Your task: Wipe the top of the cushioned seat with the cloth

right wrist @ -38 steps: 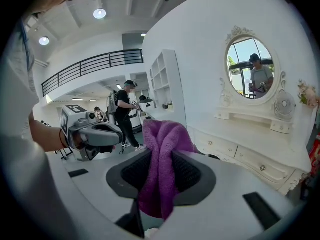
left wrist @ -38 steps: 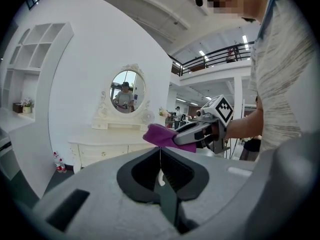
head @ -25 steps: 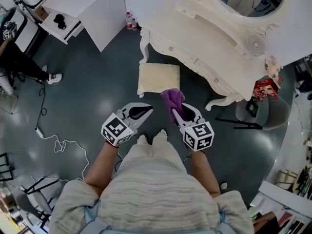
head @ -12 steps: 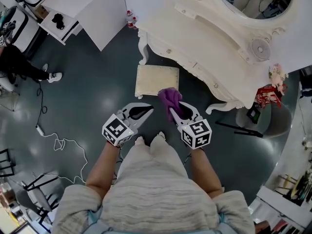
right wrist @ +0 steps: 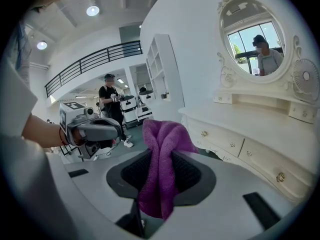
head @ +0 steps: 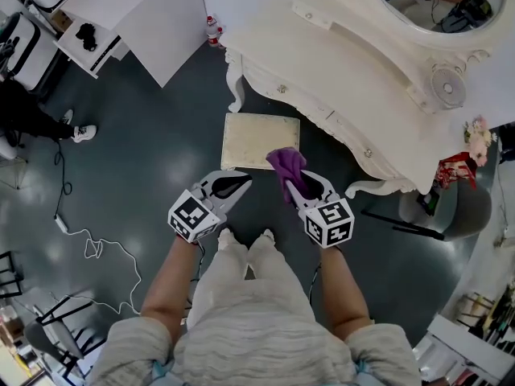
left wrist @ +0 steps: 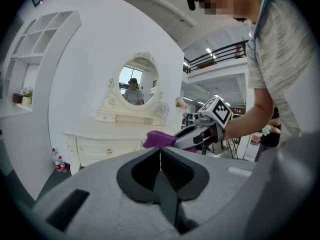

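Our left gripper (left wrist: 160, 153) has its jaws pressed together on nothing. Our right gripper (right wrist: 160, 158) is clamped on the purple cloth (right wrist: 165, 134), which bunches beyond the jaw tips and hides them. The cushioned seat (head: 257, 139) lies just ahead of both; we cannot tell whether the cloth touches it.

Nothing is showing letters, numbers or brand names clearly enough to read. The right marker cube (head: 330, 222), just behind the right claw (head: 292, 185), and the left marker cube (head: 193, 214), just behind the left claw (head: 244, 181), are carrying only black-and-white square patterns. Far to the right of the right claw, a red package (head: 453, 171) is showing print too small to read. So are the red-labelled bottles (head: 212, 30) well beyond the left claw.
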The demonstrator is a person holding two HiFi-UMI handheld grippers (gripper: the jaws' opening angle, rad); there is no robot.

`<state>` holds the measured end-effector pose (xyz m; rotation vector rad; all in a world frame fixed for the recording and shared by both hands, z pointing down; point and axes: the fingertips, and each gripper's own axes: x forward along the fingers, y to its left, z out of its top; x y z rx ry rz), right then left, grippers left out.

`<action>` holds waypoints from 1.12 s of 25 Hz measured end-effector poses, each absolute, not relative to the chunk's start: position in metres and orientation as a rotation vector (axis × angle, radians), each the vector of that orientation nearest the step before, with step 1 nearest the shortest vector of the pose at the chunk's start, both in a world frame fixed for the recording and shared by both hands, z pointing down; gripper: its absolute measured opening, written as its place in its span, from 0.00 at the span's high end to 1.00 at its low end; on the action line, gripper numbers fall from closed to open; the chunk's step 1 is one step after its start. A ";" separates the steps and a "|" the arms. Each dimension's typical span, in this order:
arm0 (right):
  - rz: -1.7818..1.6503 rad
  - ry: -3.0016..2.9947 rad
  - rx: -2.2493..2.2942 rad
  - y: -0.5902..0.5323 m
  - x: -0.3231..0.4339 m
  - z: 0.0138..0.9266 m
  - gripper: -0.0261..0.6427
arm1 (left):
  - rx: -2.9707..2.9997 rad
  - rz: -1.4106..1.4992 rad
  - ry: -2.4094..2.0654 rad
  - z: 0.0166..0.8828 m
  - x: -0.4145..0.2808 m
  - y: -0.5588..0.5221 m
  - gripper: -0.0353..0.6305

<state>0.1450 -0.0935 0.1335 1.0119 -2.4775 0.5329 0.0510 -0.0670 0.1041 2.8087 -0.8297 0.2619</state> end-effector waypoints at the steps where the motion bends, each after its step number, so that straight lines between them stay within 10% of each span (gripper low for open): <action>1: 0.522 -2.477 1.019 -0.099 0.145 0.142 0.78 | 2.815 0.263 -0.826 0.114 0.051 -0.071 0.93; 20: 0.484 -2.456 1.158 -0.208 0.139 0.337 0.78 | 2.890 0.238 -0.796 0.322 0.037 -0.172 0.90; 28: 0.462 -2.453 1.200 -0.245 0.141 0.407 0.78 | 2.931 0.303 -0.771 0.399 0.040 -0.207 0.52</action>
